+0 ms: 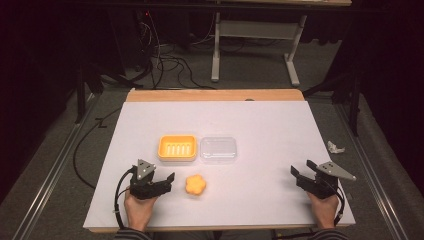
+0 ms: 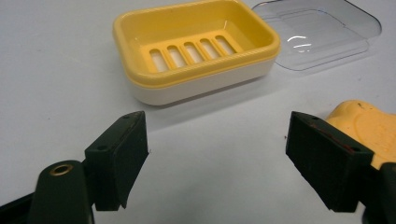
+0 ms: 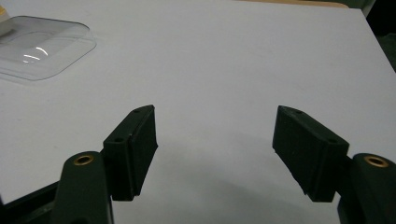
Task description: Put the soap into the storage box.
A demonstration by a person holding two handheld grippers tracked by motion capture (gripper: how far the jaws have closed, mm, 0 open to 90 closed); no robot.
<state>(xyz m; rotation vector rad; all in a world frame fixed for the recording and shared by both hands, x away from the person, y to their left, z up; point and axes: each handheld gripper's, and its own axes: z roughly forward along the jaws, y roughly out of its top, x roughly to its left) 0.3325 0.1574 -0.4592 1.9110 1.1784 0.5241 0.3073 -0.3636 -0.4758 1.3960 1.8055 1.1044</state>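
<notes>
Unlabelled yellow soap dish (image 2: 196, 51), flower-shaped soap (image 1: 195, 184) beside wide-jawed left tool (image 1: 161, 183)

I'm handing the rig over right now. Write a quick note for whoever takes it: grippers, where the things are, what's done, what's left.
Left gripper: open, holding nothing, low over the table beside the orange flower-shaped soap.
Right gripper: open, holding nothing, near the table's right edge, apart from everything.
Yellow soap dish: mid-table, uncovered, nothing in it. Clear lid lies just to its right.
Done: lid is off; nothing else.
Left, most likely: grasp the soap with the left gripper, set it in the dish, then perhaps put the lid on.
</notes>
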